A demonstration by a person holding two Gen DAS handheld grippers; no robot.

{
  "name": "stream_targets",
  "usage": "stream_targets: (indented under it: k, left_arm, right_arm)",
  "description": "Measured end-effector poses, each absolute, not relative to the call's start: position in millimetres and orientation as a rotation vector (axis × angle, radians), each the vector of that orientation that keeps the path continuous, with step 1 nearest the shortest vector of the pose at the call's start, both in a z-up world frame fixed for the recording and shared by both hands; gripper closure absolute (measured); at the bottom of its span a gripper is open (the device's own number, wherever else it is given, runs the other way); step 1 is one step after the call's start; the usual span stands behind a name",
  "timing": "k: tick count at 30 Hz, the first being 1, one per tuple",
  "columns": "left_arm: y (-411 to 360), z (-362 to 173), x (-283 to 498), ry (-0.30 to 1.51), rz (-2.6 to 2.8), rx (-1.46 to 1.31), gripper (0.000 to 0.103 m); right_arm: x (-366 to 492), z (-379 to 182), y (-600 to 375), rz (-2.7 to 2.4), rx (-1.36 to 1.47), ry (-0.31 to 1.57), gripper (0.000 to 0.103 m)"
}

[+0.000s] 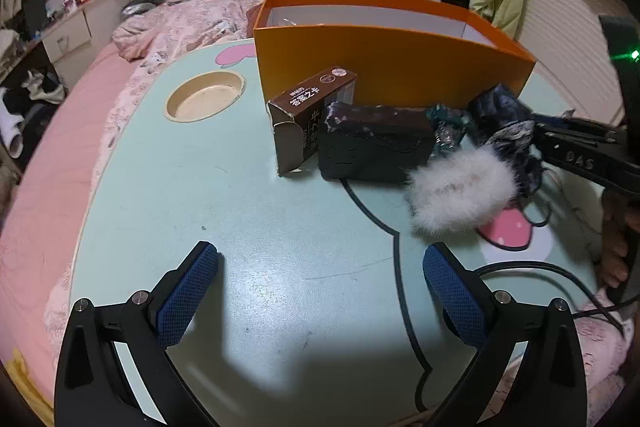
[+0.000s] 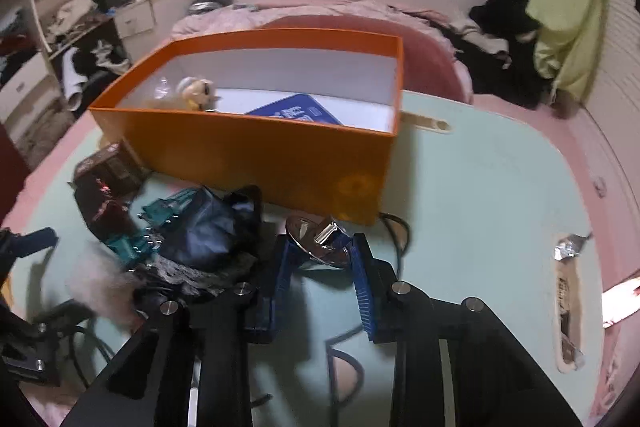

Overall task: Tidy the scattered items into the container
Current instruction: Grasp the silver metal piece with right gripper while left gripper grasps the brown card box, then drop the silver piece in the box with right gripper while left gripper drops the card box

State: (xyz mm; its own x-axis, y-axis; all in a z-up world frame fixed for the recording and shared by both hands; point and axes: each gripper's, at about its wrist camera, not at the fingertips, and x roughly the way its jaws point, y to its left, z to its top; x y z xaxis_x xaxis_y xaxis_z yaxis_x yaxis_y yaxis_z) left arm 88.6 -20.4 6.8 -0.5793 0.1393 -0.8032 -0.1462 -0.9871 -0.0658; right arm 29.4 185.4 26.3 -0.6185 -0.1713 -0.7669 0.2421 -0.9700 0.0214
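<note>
While the right gripper [image 2: 320, 251] clamps the metal piece [image 2: 320, 241] just before the box [image 2: 248, 155], expect hard, slippery chrome; grip its flat sides. Left gripper [image 1: 320, 287] gapes wide.

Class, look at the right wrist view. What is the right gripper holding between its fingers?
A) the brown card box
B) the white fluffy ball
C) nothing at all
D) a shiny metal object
D: the right gripper is shut on a shiny metal object, in front of the orange box.
</note>
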Motion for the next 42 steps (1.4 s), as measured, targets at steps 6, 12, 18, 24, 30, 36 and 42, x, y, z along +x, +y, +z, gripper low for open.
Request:
stream_targets:
  k: [6,12,18,24,30,36,42]
  left_arm:
    - [-64,49,85,-0.250,2.727,-1.143,0.000]
    - [-69,65,36,-0.251,2.605,-1.132,0.011]
    - [-56,33,-6,-0.240,2.454,-1.342,0.044]
    - [-72,15,11,-0.209,2.578,-1.313,0.083]
    - [-78,43,48,-0.191,2.671,-1.144,0.083]
    - [-60,104,48,-0.153,2.664,-0.937,0.083]
    - [-27,113,-19,-0.110,2.626,-0.962,0.064]
  right_arm:
    - [46,35,209,-2.689,1.147,-0.045,0.074]
    - [48,37,221,-2.724,1.153,-0.132,0.074]
    - [47,35,225,-2.716,1.172,-0.166,0.074]
    - [47,32,226,-2.704,1.180,-0.174,0.074]
    - [54,46,224,-2.743,1.111,-0.152,0.074]
    - [35,93,212,-2.738,0.972,-0.143,0.074]
    - [-24,113,175,-2.734,0.960,-0.028,0.058]
